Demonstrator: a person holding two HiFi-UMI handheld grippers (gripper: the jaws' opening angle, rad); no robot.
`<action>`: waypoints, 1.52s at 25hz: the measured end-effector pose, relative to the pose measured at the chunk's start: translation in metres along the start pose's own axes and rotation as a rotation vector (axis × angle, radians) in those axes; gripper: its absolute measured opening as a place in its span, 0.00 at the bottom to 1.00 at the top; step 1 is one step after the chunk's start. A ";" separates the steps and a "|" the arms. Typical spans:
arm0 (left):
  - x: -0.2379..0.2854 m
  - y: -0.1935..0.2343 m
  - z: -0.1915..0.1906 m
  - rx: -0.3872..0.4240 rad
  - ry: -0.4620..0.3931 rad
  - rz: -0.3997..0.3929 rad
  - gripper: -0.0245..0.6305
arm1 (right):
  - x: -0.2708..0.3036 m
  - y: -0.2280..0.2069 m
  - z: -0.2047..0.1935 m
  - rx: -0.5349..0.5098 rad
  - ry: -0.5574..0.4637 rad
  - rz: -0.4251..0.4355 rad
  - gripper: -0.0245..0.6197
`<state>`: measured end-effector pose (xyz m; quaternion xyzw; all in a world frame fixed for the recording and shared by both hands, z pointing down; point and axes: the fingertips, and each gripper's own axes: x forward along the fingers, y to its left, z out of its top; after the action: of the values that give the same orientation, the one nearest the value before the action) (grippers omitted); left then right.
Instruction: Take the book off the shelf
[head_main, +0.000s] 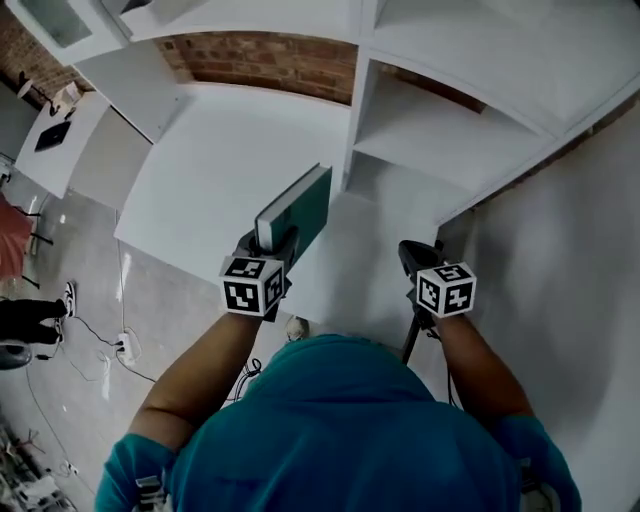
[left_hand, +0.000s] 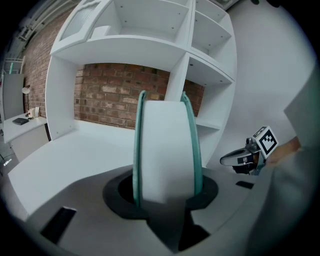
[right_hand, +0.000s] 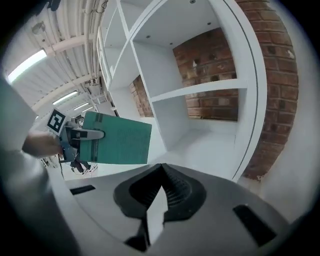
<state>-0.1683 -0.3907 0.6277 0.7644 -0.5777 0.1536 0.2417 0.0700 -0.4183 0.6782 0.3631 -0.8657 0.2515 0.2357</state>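
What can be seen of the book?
The book is a thick volume with teal covers and a white page block. The left gripper is shut on one end, a jaw on each cover, the page edges turned toward that gripper's camera. It is held on edge in the air, out in front of the white shelf unit, pointing away from the person. Nothing but the gripper appears to touch it.

Your book (head_main: 300, 210) is teal green with white page edges; the shelf (head_main: 440, 120) is white, the back wall (head_main: 270, 60) red-brown brick, the marker cubes (head_main: 250, 283) black-and-white squares.
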 end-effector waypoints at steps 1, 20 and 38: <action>-0.001 0.000 0.000 0.000 0.000 0.000 0.29 | 0.000 0.000 -0.001 0.003 0.002 0.001 0.07; -0.007 -0.005 0.000 0.000 -0.011 -0.009 0.29 | -0.005 0.006 0.004 -0.015 0.008 0.013 0.07; -0.011 -0.007 0.004 -0.011 -0.030 -0.011 0.29 | -0.007 0.010 0.005 -0.036 0.017 0.017 0.07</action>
<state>-0.1646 -0.3825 0.6173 0.7682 -0.5781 0.1374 0.2380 0.0654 -0.4116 0.6675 0.3491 -0.8712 0.2408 0.2472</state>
